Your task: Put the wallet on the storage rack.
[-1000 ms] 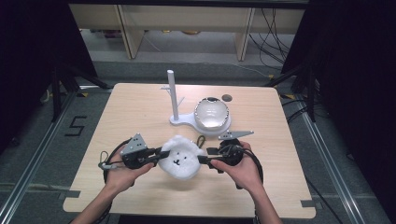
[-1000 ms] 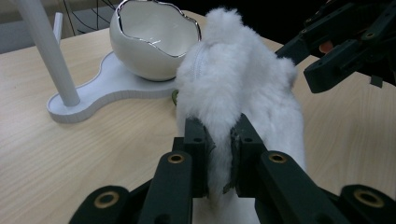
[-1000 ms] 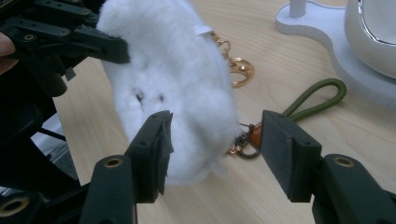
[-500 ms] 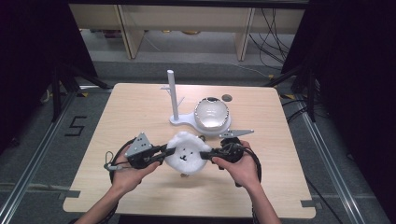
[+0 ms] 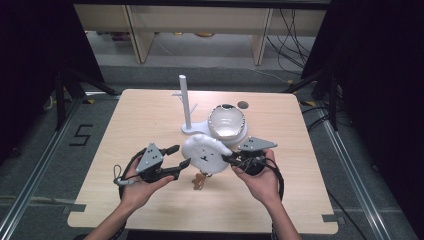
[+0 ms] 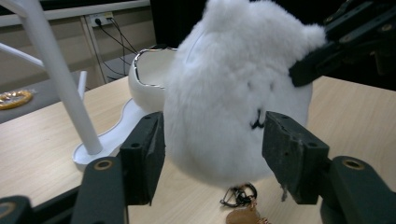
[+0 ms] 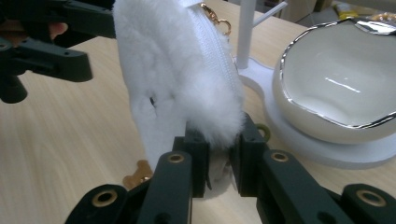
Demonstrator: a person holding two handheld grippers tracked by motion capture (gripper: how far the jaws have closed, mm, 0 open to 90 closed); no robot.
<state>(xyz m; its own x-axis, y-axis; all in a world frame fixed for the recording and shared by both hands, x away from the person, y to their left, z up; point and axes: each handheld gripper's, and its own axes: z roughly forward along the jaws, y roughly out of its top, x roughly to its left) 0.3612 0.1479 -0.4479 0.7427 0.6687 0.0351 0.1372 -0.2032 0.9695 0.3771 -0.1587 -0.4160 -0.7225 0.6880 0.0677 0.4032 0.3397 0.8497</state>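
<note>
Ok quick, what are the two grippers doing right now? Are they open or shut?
Left gripper: open, jaws either side of the fluffy white pouch, not squeezing it.
Right gripper: shut on the pouch's edge, holding it up.

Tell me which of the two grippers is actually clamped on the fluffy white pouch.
The right gripper: it pinches an edge of the fluffy white pouch. The left gripper is open, its jaws standing on either side of the pouch.

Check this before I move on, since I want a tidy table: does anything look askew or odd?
Nothing looks damaged or spilled. The fluffy white pouch is held off the table, pinched at one edge by the right gripper, so its gold charm dangles beneath. The left gripper is open beside it.
</note>
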